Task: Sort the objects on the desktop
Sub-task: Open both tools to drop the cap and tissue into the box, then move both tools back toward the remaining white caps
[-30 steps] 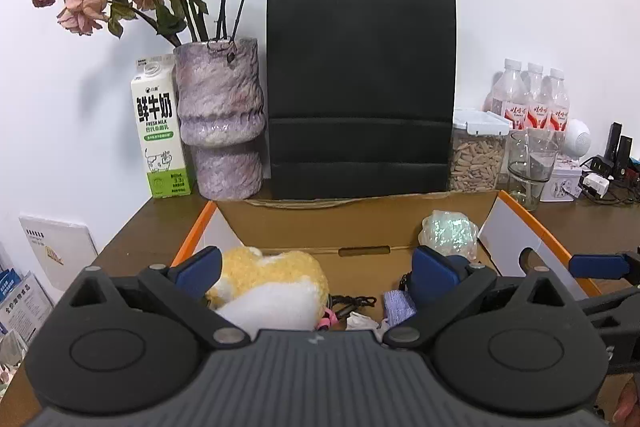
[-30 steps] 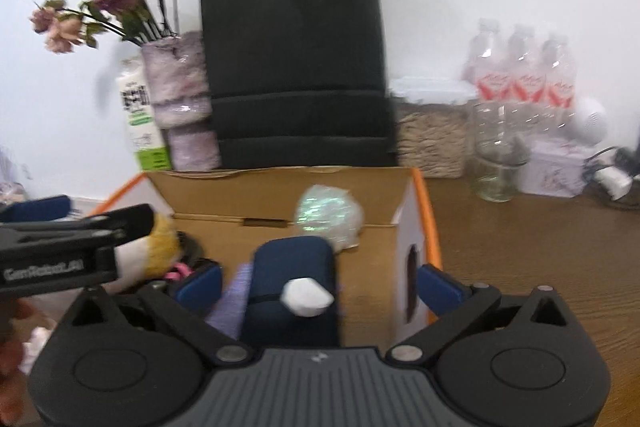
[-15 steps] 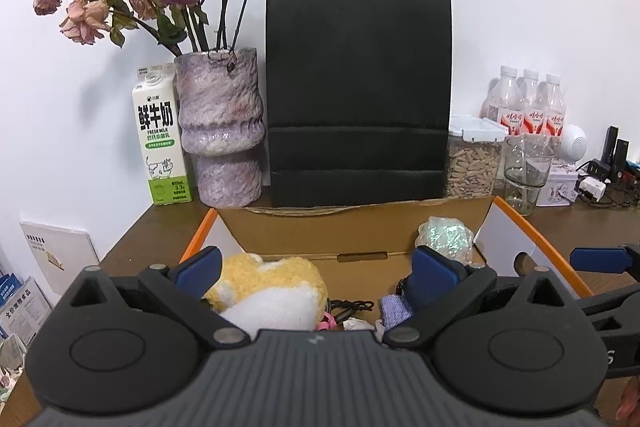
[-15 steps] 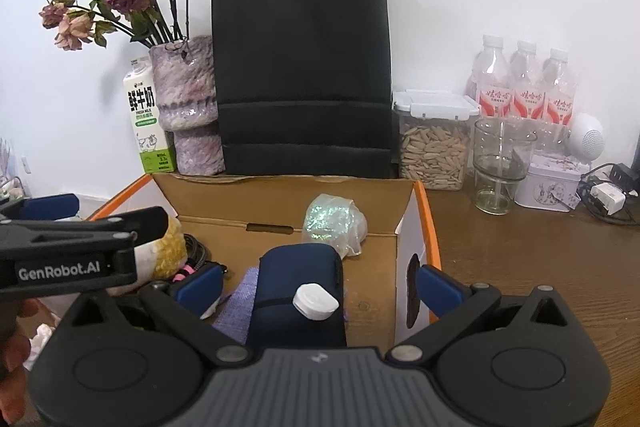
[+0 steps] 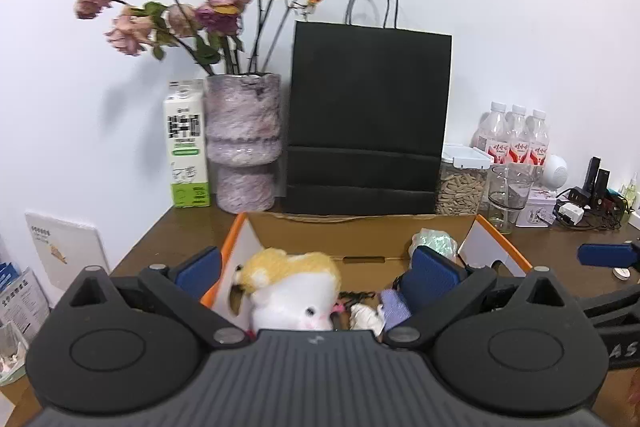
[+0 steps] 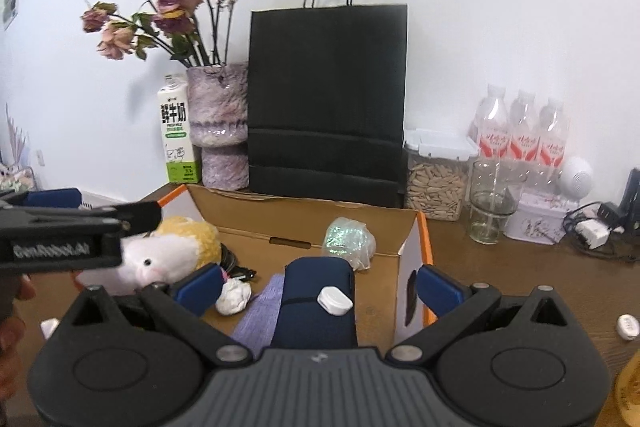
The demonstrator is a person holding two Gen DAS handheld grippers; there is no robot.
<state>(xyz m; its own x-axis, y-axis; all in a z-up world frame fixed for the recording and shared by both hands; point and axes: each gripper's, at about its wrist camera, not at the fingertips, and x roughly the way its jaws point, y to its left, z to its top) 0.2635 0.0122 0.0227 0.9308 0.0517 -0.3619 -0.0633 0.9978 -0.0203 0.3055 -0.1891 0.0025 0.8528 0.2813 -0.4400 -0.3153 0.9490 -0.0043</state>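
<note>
An open cardboard box [image 5: 360, 233] with orange edges holds the sorted things. A yellow and white plush toy [image 5: 296, 281] lies in its left part, seen between the fingers of my left gripper [image 5: 314, 273], which is open and apart from it. A navy pouch [image 6: 318, 307] with a white cap [image 6: 335, 301] lies in the box's right part, below my right gripper [image 6: 319, 287], whose jaws stand wide open on either side of it. An iridescent packet [image 6: 348, 239], a crumpled white wad [image 6: 234, 299] and a purple cloth [image 6: 260, 311] also lie in the box.
Along the back wall stand a milk carton [image 5: 186, 147], a vase of dried roses [image 5: 242, 143], a black paper bag [image 5: 366, 119], a seed jar [image 6: 436, 179], a glass [image 6: 490, 205] and water bottles [image 6: 522, 133]. A small white object [image 6: 627, 327] lies on the wooden table at right.
Both grippers have risen and drawn back from the box, so more of the wall shows. The plush toy's face is now in view. The navy pouch stays in the box.
</note>
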